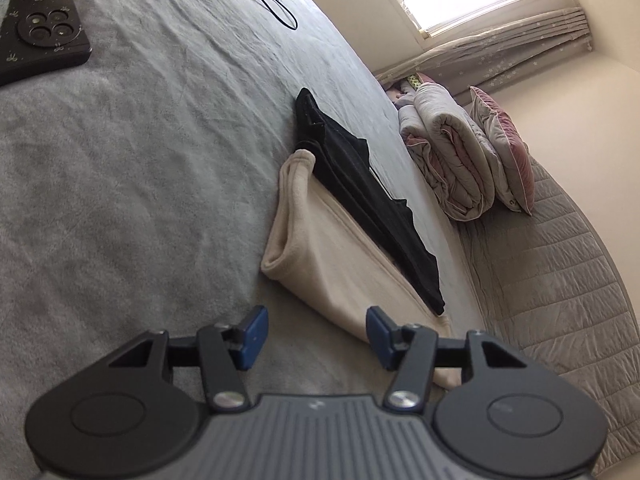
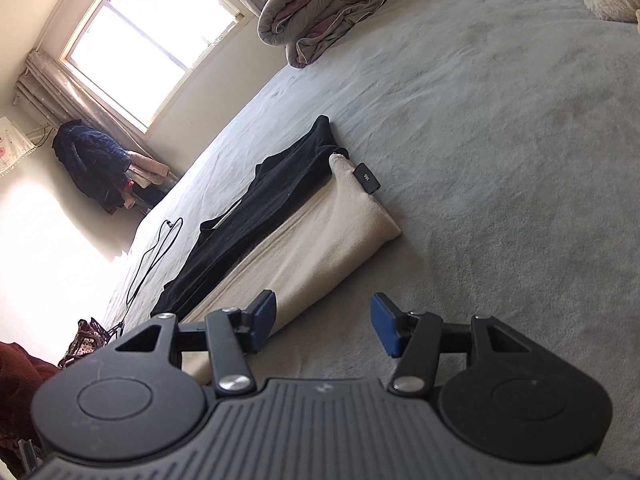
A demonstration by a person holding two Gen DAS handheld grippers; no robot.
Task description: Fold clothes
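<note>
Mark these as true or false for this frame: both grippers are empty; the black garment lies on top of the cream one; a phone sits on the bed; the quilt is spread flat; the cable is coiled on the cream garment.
1. Left gripper and right gripper are empty: true, jaws apart, nothing between.
2. Black garment lies on the folded cream garment: true.
3. A phone lies on the grey bed cover: true.
4. The quilt is spread flat: false, it is rolled up.
5. The black cable is coiled on the cream garment: false, it lies apart on the cover.
</note>
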